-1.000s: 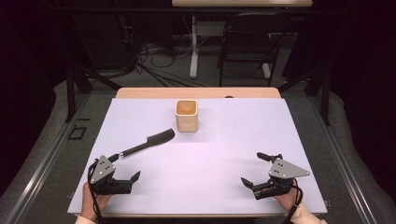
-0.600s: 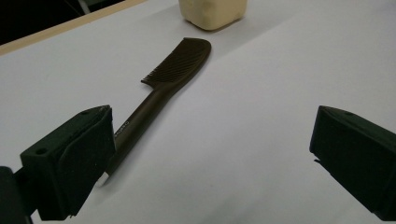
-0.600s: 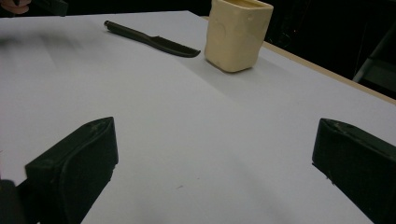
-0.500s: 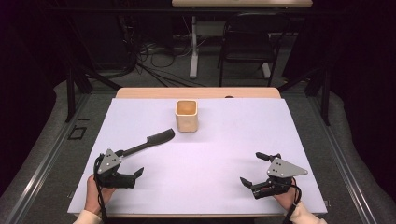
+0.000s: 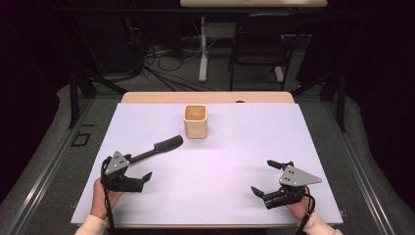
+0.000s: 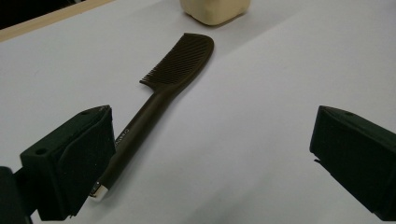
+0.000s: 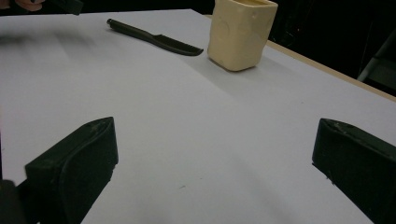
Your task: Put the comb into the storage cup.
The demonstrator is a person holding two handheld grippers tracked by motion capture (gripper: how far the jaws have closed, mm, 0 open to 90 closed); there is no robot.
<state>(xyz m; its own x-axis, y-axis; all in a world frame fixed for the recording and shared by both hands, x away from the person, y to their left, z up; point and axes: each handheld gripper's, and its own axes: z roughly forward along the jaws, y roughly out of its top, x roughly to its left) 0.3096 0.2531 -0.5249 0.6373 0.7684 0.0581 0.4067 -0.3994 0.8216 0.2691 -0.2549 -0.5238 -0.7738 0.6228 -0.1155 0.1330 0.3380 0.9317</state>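
Note:
A black comb (image 5: 157, 149) lies slantwise on the white sheet, with its toothed head toward a cream square cup (image 5: 195, 121). My left gripper (image 5: 139, 167) is open at the comb's handle end. In the left gripper view the comb (image 6: 159, 102) runs up from beside the left jaw to the cup (image 6: 215, 9), and nothing sits between the fingers of the left gripper (image 6: 210, 158). My right gripper (image 5: 262, 176) is open near the front right, over bare sheet. In the right gripper view, far beyond the right gripper (image 7: 215, 172), I see the cup (image 7: 240, 32) and the comb (image 7: 154, 37).
The white sheet (image 5: 230, 147) covers the table, and a wooden strip (image 5: 205, 97) shows at its far edge. A chair (image 5: 257, 44) and cables stand on the dark floor beyond. The left hand and its gripper (image 7: 65, 4) show at the top left of the right gripper view.
My left gripper has moved forward to the comb's handle end. The right gripper has hardly moved. Comb and cup lie as before.

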